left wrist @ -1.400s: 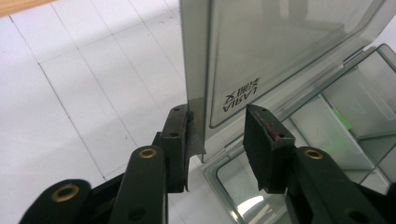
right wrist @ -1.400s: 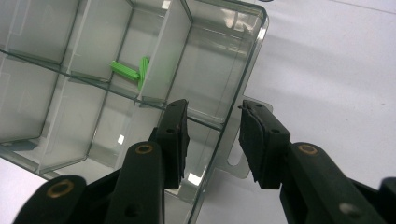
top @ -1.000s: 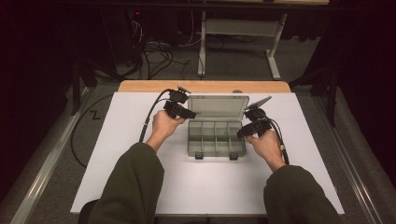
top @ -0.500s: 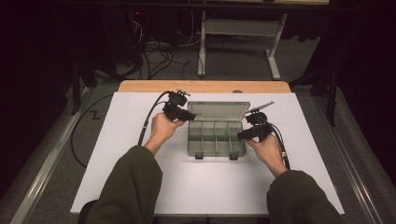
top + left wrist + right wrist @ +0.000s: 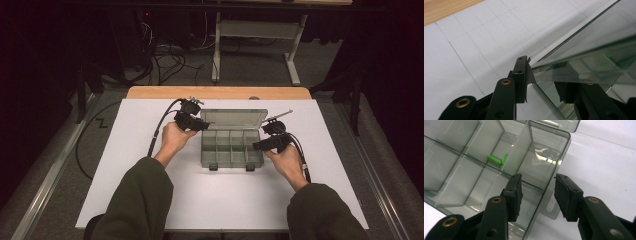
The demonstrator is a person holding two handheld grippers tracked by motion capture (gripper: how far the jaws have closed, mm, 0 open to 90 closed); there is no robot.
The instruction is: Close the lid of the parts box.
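My left gripper (image 5: 200,125) is clamped on the corner of the raised clear lid (image 5: 234,118) of the smoky translucent plastic compartment box (image 5: 231,150), which sits mid-table on the white tabletop (image 5: 220,200). My right gripper (image 5: 260,146) sits at the box's right end; its jaws have just been opening and straddle the end wall without pressing it. A small green plastic piece (image 5: 497,160) lies in one compartment near the dividers.

Box sat mid-table, between my two grippers.
Its lid (image 5: 234,118) stood behind the compartment box (image 5: 231,148); my left gripper (image 5: 202,124) lay left, right gripper (image 5: 258,146) right, on the table (image 5: 220,200).
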